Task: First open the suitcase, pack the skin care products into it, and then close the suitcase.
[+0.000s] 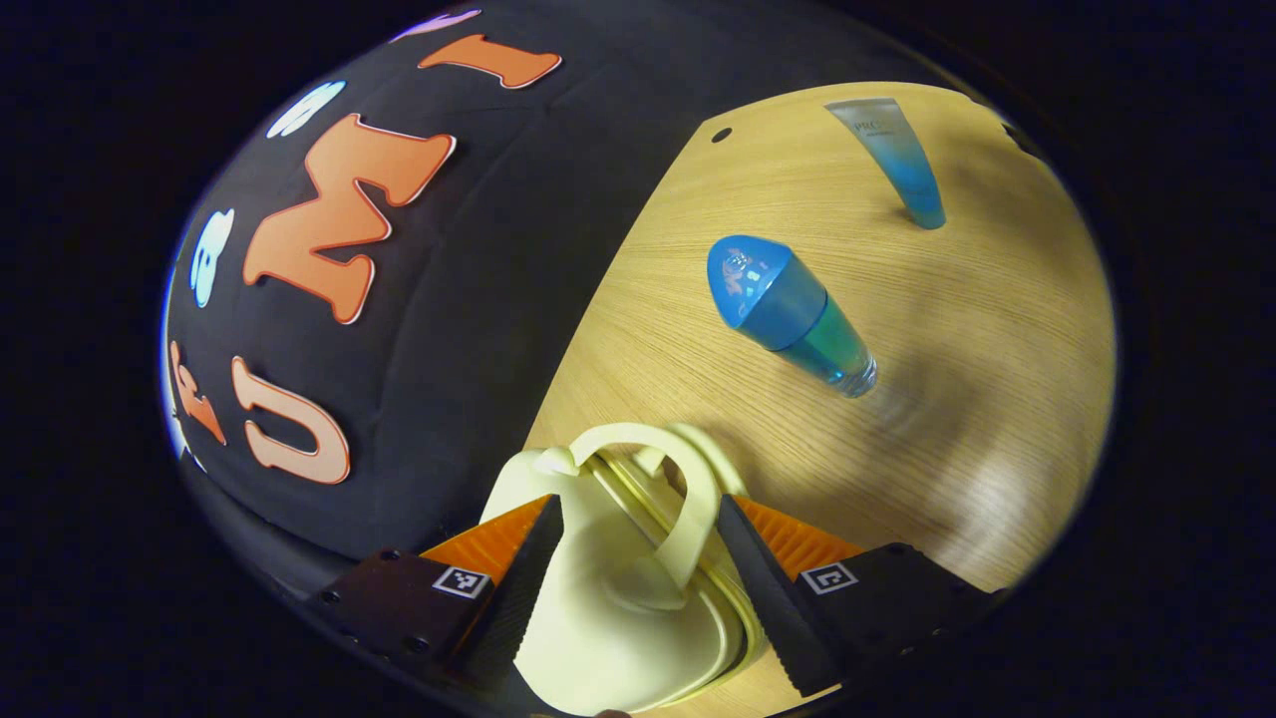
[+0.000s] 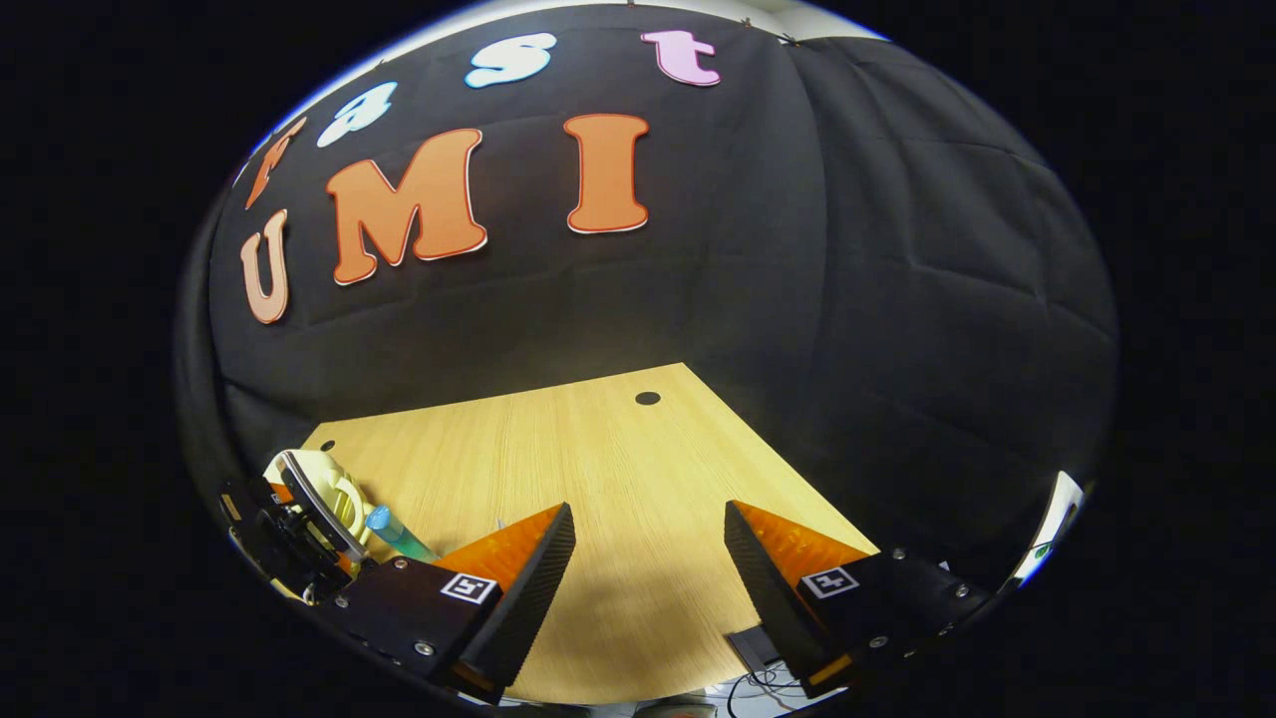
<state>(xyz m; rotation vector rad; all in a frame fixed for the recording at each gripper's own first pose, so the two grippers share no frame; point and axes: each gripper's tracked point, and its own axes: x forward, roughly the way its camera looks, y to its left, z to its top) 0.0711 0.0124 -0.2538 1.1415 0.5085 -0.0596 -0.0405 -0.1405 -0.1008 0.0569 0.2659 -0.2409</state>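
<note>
We've got the little cream suitcase [image 1: 618, 598] sitting between the left gripper [image 1: 638, 588] fingers, which straddle its handle [image 1: 688, 509]; can't tell if they're actually pinching it. It looks like a light, hard, slick plastic shell, so we'd grab by the handle or rim. The blue bottle [image 1: 788, 309] and tube [image 1: 897, 160] lie farther off on the table [image 1: 997, 349]. The right gripper [image 2: 648, 568] hangs spread wide, holding nothing.

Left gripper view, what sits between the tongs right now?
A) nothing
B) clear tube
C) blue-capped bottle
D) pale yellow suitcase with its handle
D: the left tongs straddle the pale yellow suitcase; the blue-capped bottle and clear tube lie apart on the table.
</note>
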